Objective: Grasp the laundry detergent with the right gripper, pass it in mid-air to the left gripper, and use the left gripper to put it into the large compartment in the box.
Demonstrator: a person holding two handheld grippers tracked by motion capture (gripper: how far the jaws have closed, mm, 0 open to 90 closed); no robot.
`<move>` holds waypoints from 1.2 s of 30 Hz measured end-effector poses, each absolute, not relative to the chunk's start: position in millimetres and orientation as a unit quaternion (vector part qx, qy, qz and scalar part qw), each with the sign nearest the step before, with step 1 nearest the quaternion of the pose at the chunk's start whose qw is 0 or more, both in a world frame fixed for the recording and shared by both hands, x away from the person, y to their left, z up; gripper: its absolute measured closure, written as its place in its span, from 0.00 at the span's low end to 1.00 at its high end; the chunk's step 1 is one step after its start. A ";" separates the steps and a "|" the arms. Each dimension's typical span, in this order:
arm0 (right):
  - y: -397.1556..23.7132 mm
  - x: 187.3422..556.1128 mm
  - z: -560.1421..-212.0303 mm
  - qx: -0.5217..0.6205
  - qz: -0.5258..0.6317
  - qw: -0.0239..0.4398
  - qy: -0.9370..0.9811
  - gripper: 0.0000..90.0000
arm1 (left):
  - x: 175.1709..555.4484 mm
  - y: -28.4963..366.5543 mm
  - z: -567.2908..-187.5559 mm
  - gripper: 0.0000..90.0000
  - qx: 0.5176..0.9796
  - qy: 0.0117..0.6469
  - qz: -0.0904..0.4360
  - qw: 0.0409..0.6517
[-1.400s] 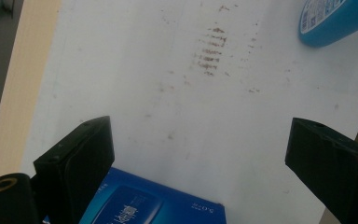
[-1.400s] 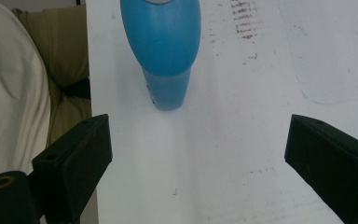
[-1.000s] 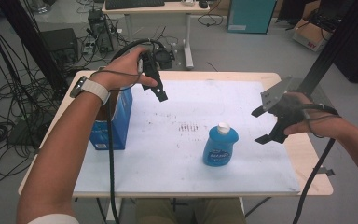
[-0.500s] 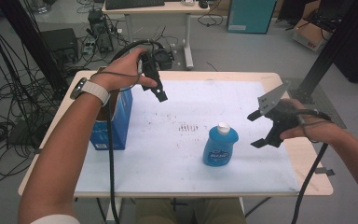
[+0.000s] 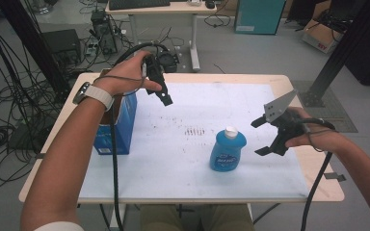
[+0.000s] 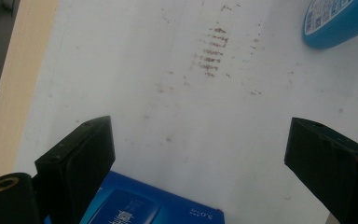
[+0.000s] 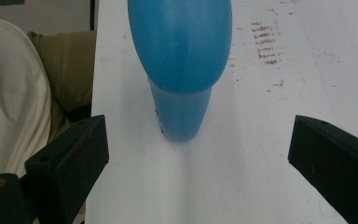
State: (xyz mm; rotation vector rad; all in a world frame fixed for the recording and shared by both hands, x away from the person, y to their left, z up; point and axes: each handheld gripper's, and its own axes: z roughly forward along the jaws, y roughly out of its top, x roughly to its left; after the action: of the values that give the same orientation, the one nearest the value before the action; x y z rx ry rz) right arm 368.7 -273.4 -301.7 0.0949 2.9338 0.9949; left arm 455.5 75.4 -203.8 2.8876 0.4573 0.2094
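Note:
A blue soap bottle (image 5: pixel 227 150) with a white cap stands upright near the middle of the white table sheet (image 5: pixel 183 163). My right gripper (image 5: pixel 262 136) hovers just right of it, jaws spread wide and pointed at it; in the right gripper view the blue soap bottle (image 7: pixel 181 65) stands ahead, not between the jaws. My left gripper (image 5: pixel 166 98) is held above the table's back left, over a blue box (image 5: pixel 118 130). Its jaws are wide apart and hold nothing; the blue box (image 6: pixel 144 207) lies below them and the blue soap bottle (image 6: pixel 338 21) sits far off.
Brown smudges (image 5: pixel 195 131) mark the sheet left of the bottle. The table's wooden edge (image 5: pixel 318 166) runs under my right hand. Cables, a second desk (image 5: pixel 173 7) and a teal cabinet (image 5: pixel 260 14) stand on the floor behind the table.
My right gripper has moved left and down toward the bottle, still open. The left gripper has stayed in place above the box.

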 end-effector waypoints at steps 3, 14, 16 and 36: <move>-272.1 369.3 -305.1 0.026 0.328 0.017 0.944 0.05 | 456.2 75.6 -203.9 0.10 0.980 0.153 0.073 0.104; -267.8 368.7 -314.5 0.030 0.351 0.009 0.936 0.05 | 457.5 74.8 -208.1 0.10 0.980 0.153 0.070 0.105; -267.4 368.9 -315.6 0.028 0.361 0.006 0.932 0.05 | 457.4 74.7 -208.6 0.10 0.981 0.153 0.069 0.101; -269.0 368.9 -335.2 0.023 0.396 0.001 0.918 0.05 | 457.7 75.8 -211.9 0.10 0.980 0.157 0.066 0.100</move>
State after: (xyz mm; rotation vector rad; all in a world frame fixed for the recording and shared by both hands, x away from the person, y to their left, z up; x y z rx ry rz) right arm 368.9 -269.0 -335.2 0.0716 2.8830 1.2427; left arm 457.7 75.8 -211.9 2.8970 0.4639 0.1954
